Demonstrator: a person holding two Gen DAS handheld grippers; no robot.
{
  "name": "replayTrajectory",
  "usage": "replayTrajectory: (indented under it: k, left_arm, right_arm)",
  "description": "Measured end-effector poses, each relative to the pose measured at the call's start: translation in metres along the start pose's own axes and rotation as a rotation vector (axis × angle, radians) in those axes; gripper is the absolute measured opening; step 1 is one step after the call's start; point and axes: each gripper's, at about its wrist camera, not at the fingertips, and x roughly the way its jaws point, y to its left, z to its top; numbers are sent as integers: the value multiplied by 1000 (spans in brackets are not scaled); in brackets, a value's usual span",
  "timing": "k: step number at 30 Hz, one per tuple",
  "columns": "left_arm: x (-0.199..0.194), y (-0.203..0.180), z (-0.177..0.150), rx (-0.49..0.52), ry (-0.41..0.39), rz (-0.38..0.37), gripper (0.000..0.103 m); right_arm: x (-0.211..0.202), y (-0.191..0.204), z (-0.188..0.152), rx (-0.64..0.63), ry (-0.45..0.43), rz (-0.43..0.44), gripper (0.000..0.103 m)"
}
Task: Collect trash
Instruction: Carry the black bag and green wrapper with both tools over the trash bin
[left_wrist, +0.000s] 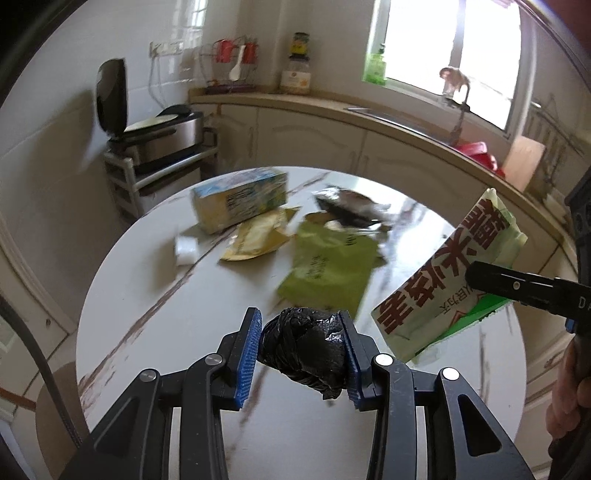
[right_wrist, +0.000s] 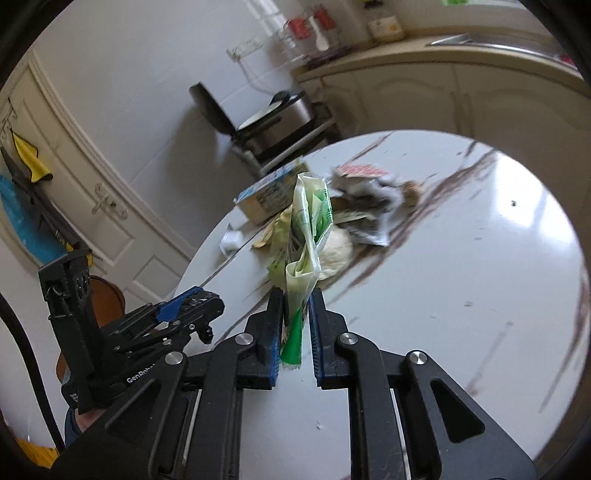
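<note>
My left gripper (left_wrist: 301, 325) is shut on a crumpled black plastic bag (left_wrist: 306, 350), held above the near edge of the round white table (left_wrist: 147, 295). To its right, my right gripper (left_wrist: 476, 277) is shut on a green-and-white snack wrapper (left_wrist: 436, 295) with red characters, lifted off the table. In the right wrist view the wrapper (right_wrist: 306, 236) stands upright between the pads of my right gripper (right_wrist: 297, 295), and my left gripper (right_wrist: 210, 306) is at the lower left. On the table lie a yellow-and-blue carton (left_wrist: 240, 199), a yellow packet (left_wrist: 255, 236), an olive-green packet (left_wrist: 328, 266) and a crumpled silvery wrapper (left_wrist: 351, 206).
A small white cup (left_wrist: 186, 249) lies near the table's left side. Behind the table are a rice cooker on a rack (left_wrist: 159, 129), cabinets and a counter with a sink (left_wrist: 369, 107). A wooden stool (left_wrist: 55, 398) stands at the lower left. A door (right_wrist: 110, 206) is on the left wall.
</note>
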Motion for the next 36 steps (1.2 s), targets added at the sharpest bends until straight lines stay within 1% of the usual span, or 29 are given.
replayTrajectory:
  k: [4,7,13,18,23,26,27,31,33,36]
  left_arm:
    - [-5,-25,4,39,-9,-24,37]
    - [-6,-51,10,78,-19,-54,37]
    - [-3,-109,22,162,-32,-132,37]
    - [3,-166,37,230,-50,-222,37]
    - [15,-228,42,281,-40,-327,37]
    - [31,-267,44,313,-16,-383,37]
    - [41,-275,44,323,-5,-394,37]
    - [75,-319,35,362,62,-443,37]
    - [101,-340,30,378,101,-446,37]
    - [139,-369,21,396,162,-428,37]
  right_arm:
    - [-23,-11,-1,16,-40,-25,13]
    - [-45,-19,-2,29,-80,-51,13]
    - [-110,-47,-4,66,-187,-134,13]
    - [-169,-78,-12,111,-279,-220,13]
    - [-223,-112,-26,174,-353,-304,13]
    - [-251,-135,-39,218,-384,-352,13]
    - [-259,-143,-44,231,-389,-364,13]
    - [-279,-183,-62,300,-390,-412,13]
    - [-283,-210,-74,347,-372,-429,13]
    - [-277,-250,-94,415,-332,-440,13]
